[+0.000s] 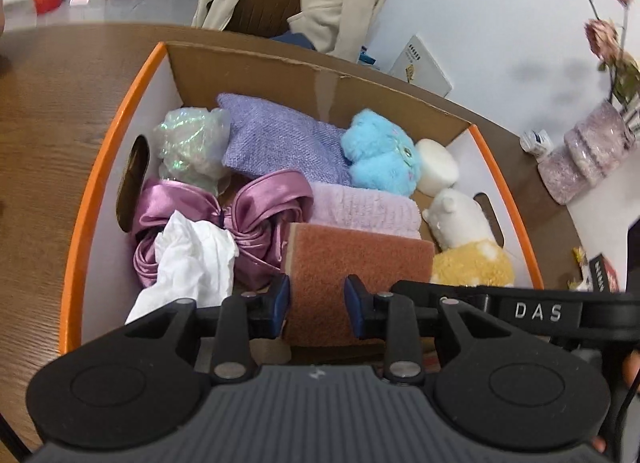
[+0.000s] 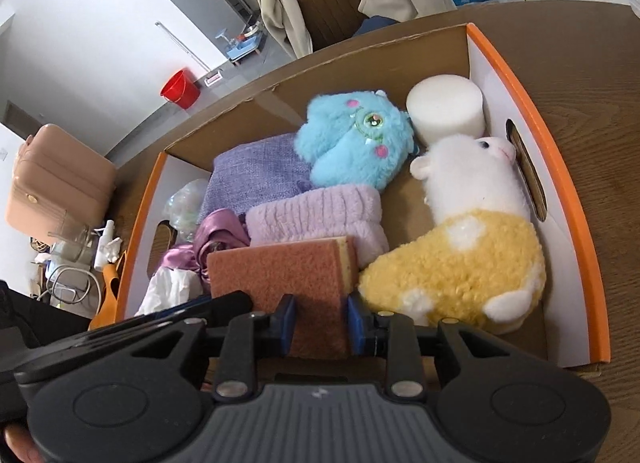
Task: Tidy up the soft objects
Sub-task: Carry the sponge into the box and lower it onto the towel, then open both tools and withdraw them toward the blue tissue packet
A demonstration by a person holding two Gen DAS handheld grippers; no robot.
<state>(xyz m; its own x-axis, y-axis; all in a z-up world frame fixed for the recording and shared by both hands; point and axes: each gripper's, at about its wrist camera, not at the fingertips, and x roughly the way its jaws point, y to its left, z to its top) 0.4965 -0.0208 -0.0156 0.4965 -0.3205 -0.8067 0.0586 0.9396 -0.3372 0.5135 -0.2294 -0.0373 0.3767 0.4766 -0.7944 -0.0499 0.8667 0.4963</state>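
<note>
while both grippers hang over the cardboard box (image 1: 120, 111) on the wooden table (image 1: 48, 111), everything soft is already packed inside it. going left to right in the left wrist view: an iridescent crinkly bag (image 1: 192, 143) sits against the left wall, with a shiny purple satin bow (image 1: 256, 215) just in front of it and a crumpled white tissue (image 1: 192, 259) lying on top of the bow. next over there's a lavender woven cloth (image 1: 276, 139) at the back and a folded pale pink fuzzy towel (image 1: 360, 211) in front of it. then a blue fluffy plush (image 1: 380, 155) resting on the cloth, a white foam cylinder (image 1: 438, 167) right beside it near the right wall, and a white and yellow alpaca plush (image 1: 468, 239) lying along that wall. the rust-coloured scouring sponge (image 1: 356, 263) with a yellow layer sits at the near side of the box, touching the towel. the left gripper (image 1: 318, 303) has its blue pads on either side of the sponge, and it looks clamped on it. in the right wrist view the right gripper (image 2: 320, 321) is also clamped on the same sponge, pads pressed to its sides, with the alpaca just to its right. outside the box, a pink textured vase (image 1: 588, 151) with dried flowers stands to the right.
</note>
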